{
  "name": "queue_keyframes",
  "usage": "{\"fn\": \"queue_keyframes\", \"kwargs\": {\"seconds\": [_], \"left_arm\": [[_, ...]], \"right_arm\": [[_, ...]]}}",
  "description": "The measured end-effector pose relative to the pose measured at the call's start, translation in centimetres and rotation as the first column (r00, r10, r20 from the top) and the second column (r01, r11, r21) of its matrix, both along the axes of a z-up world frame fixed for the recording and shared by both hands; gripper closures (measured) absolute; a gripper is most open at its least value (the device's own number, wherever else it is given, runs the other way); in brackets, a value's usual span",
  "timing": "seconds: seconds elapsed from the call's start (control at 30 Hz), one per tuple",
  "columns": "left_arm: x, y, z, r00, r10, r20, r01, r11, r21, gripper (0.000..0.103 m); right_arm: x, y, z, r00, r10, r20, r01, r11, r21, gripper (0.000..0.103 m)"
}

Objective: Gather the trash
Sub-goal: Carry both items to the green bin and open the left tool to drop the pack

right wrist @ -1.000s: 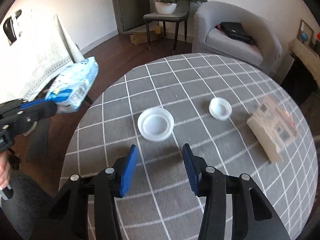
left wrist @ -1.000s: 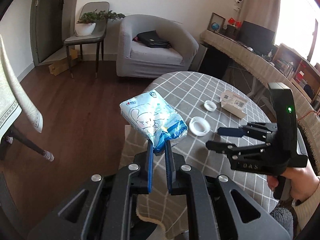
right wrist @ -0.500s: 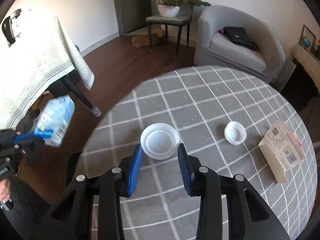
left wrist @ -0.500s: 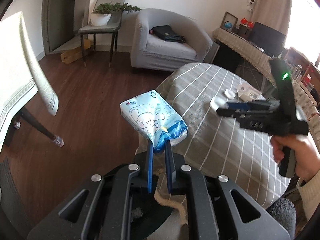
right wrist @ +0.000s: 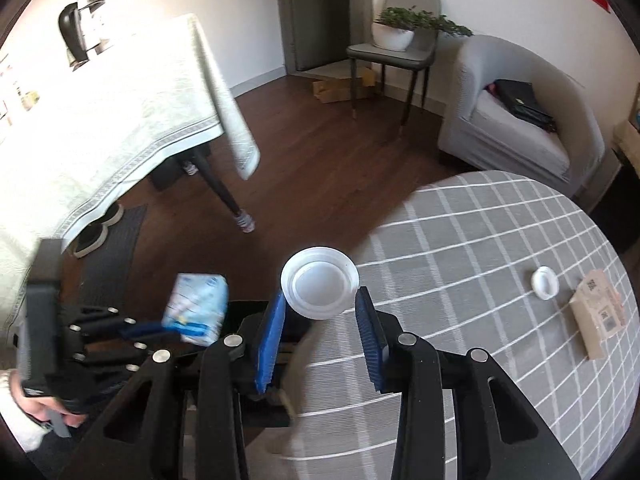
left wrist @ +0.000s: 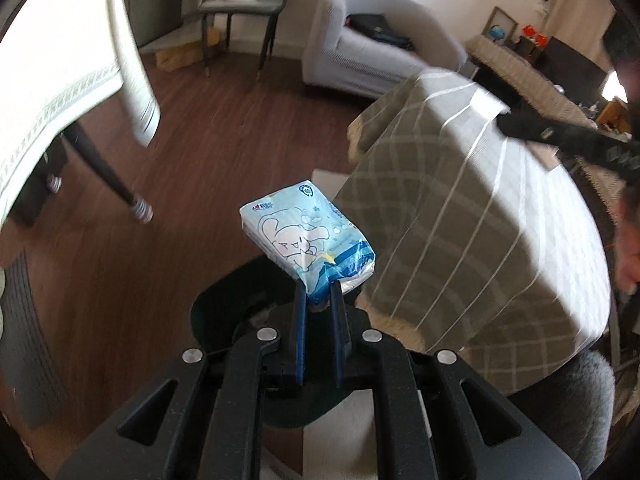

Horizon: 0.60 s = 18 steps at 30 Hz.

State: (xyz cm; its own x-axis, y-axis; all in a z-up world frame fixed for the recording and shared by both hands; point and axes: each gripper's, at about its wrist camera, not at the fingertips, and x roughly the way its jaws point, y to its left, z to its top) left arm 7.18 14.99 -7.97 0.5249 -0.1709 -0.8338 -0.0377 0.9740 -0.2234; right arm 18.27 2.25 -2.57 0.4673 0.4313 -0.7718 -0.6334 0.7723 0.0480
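Observation:
My left gripper [left wrist: 318, 288] is shut on a light-blue tissue packet [left wrist: 306, 240] and holds it over a black bin [left wrist: 224, 312] on the floor beside the table. The packet also shows in the right wrist view [right wrist: 198, 308]. My right gripper [right wrist: 320, 312] is shut on a large white plastic lid [right wrist: 319, 287], lifted off the grey checked tablecloth [right wrist: 480, 240] near the table's left edge. A small white lid [right wrist: 545, 283] and a flattened cardboard box [right wrist: 598, 320] lie on the table at the right.
A table with a white cloth [right wrist: 100, 120] and a dark leg [right wrist: 224, 200] stands at the left. A grey armchair [right wrist: 520, 108] and a chair with a potted plant [right wrist: 396, 40] are at the back. Wooden floor [right wrist: 340, 160] lies between.
The left gripper has carried the packet off the table and down over the bin. The right gripper has closed on the large white lid and lifted it toward the table's left edge.

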Motion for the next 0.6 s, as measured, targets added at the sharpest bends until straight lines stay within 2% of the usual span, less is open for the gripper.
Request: {"fn": "queue_keyframes", "kwargs": {"seconds": [0.3,0.6], "left_arm": [[-1.2,1.4,-4.1,0.995,-0.001,-0.104,0.001,1.0,-0.008,0.091],[-1.4,2.3,-10.5,0.966,-0.014,-0.257,0.003,0.999,-0.041,0.091]], "right_arm": [[-3.8,4.3,-0.4,0.997,0.067,-0.035,-0.068,0.998,-0.008,0.066],[-5.4,6.6,-2.5,0.991,0.086,-0.099,-0.09,0.995,-0.03,0.066]]}}
